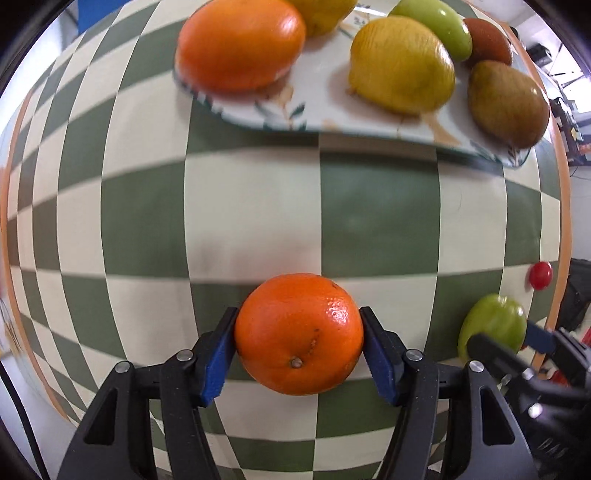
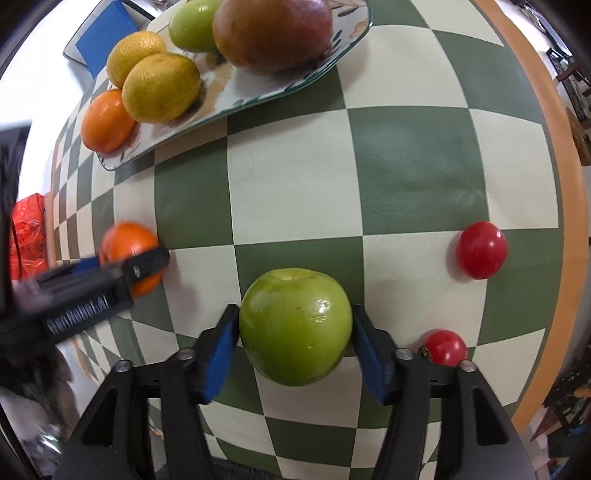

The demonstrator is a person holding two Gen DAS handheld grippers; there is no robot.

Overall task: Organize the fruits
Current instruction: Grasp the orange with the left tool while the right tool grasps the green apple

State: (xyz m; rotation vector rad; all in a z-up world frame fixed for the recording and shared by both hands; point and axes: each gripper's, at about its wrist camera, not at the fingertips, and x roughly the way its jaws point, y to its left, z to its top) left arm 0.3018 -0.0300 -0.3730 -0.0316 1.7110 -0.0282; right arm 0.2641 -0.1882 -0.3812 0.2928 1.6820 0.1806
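The left gripper (image 1: 298, 350) has an orange (image 1: 298, 334) squeezed between its two blue pads (image 1: 218, 360), one pressed to each side of the fruit. The orange sits right at the fingertips, bulging out a little beyond them, its stem dimple turned back toward the camera. Whether it rests on the checkered tablecloth (image 1: 251, 206) or is lifted just clear of it, I cannot tell.

Well ahead of those fingers lies the patterned plate (image 1: 325, 110), carrying another orange (image 1: 240, 44), two yellow citrus fruits (image 1: 402, 64), a green apple (image 1: 439, 27) and two brownish fruits (image 1: 508, 103).

The right gripper (image 2: 295, 343) holds a green apple (image 2: 295, 326) the same way. The left pad (image 2: 221, 354) lies flat on the apple's side. The right pad (image 2: 369, 356) is at its other flank, though there the contact is harder to see. The apple fills the gap between them, its stem hollow pointing away from the camera.

Just outside the right finger sits a small red tomato (image 2: 445, 347), partly hidden by the finger's joint. A second tomato (image 2: 481, 250) lies farther ahead and to the right.

Off to the left of the right gripper's fingers, the other tool shows up blurred, with its orange in the grip.
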